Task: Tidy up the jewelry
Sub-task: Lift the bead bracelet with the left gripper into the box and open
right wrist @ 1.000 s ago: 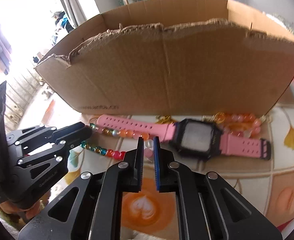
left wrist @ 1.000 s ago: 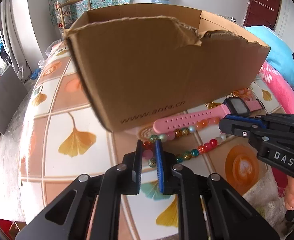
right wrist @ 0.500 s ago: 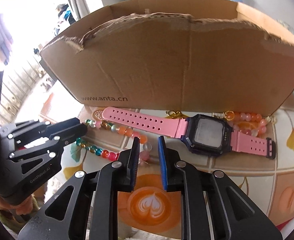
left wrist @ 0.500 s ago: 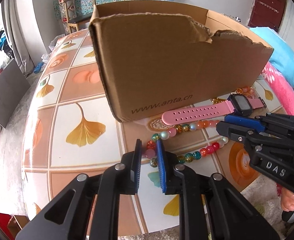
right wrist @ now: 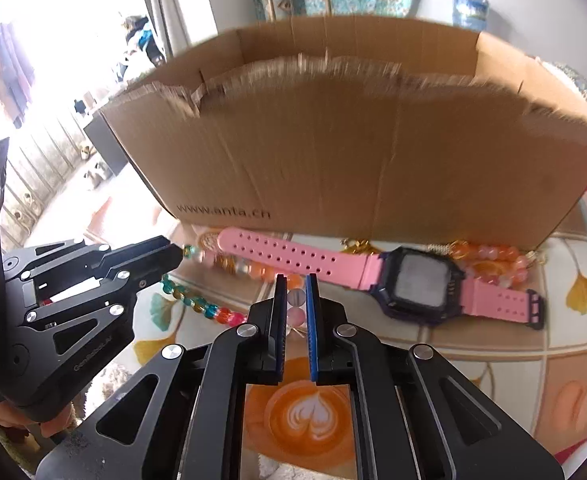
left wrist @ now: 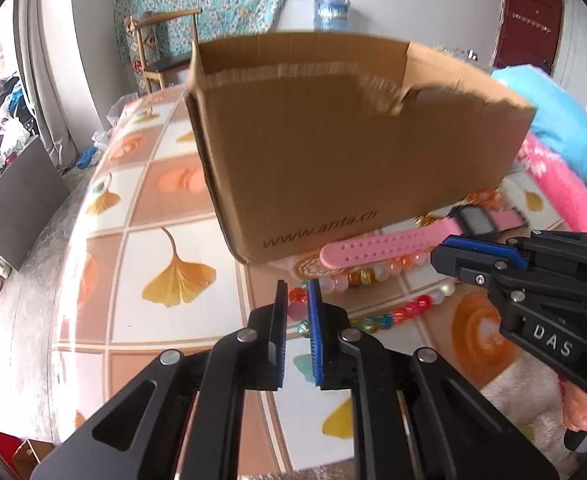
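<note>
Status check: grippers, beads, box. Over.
Left gripper and right gripper each pinch the bead string, one at each end. Pink watch lies across its far strand. Cardboard box stands right behind, open-topped.

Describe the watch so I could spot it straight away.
Find the big cardboard box on the tiled table. The watch lies flat along its front wall. Unlike the bead strings beside it, it has a pink holed strap and a dark square face.

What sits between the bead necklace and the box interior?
The box's near wall rises between the bead necklace and the interior. The pink watch lies across the strand's far side. Both grippers straddle beads.
</note>
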Demonstrator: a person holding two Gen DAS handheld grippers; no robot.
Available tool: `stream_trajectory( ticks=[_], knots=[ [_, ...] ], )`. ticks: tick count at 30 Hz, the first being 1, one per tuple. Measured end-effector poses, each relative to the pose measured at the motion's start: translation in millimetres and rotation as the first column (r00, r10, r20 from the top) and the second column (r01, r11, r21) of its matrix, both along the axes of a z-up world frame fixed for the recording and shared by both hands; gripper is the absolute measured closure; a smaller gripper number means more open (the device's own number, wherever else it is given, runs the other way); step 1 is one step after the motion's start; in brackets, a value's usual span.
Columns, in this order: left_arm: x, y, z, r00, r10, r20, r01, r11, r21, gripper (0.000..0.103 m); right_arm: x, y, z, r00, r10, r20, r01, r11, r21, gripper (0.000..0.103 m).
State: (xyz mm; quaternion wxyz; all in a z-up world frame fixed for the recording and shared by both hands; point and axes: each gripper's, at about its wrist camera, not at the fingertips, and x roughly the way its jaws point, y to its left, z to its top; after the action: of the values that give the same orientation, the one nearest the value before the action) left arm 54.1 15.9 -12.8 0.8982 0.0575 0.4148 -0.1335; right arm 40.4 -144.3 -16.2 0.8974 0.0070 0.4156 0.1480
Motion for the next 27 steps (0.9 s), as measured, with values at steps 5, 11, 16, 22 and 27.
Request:
stream_trajectory(
  ticks=[5,11,16,22,27],
  knots=[
    [-21.8,-0.7,48.3,0.993,-0.015,0.118,0.016,1.0,-0.006,0.093,-31.8,-13.1,49.0,0.993,0.025,0.116,-0.028,0.999,0.022,0.096],
    [-27.8,-5.0,131.1,0.94,-0.057,0.337,0.051,0.998,0.027,0.093,-32.3,-14.7,126.5,0.942,0.09,0.324,-0.09,0.996,-0.014,0.096],
    [45.0,-9.0,163.4,0.954,-0.084,0.287,0.078,0.996,0.034,0.093,51.4,-0.9,149.8,0.946,0.174,0.273,-0.164,0.985,-0.059,0.096],
    [165.7,-18.1,134.8,0.997,-0.074,0.031,0.07,0.99,0.122,0.093,180.5,2.9,116.7,0.979,0.183,-0.088,-0.187,0.982,-0.034,0.096],
    [210.7,-37.5,93.4,0.991,-0.085,-0.103,0.108,0.963,0.245,0.093,228.6,11.7,82.1,0.945,0.171,-0.278,-0.178,0.984,0.002,0.096]
  ],
)
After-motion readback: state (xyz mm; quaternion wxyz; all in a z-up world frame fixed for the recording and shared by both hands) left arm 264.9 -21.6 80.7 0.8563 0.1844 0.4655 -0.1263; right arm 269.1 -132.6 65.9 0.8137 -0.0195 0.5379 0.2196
